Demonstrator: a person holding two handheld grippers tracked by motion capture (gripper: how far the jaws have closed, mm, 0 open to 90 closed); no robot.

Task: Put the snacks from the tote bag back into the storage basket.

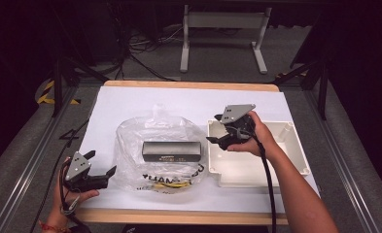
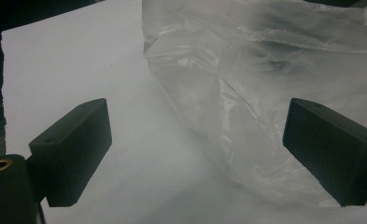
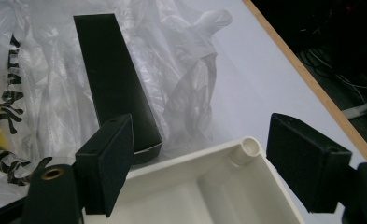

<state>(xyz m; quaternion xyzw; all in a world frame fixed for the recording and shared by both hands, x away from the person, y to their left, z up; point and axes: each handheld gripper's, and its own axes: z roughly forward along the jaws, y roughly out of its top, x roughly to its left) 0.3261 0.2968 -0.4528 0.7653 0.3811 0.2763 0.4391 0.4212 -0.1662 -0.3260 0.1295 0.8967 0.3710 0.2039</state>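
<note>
Black box (image 1: 171,151) beyond right gripper's (image 1: 217,140) fingers

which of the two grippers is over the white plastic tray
The right gripper, jaws open and empty, hangs over the white plastic tray's left edge. The left gripper sits by the clear plastic bag near the table's front edge.

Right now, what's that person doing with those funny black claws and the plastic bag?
A person holds a claw-like gripper in each hand at a white-covered table. A black box lies on a crumpled clear plastic bag in the middle. The right gripper, jaws open and empty, hovers over the corner of a white tray nearest the box. The left gripper waits, open, at the bag's near left edge. Nothing is picked up yet.
</note>
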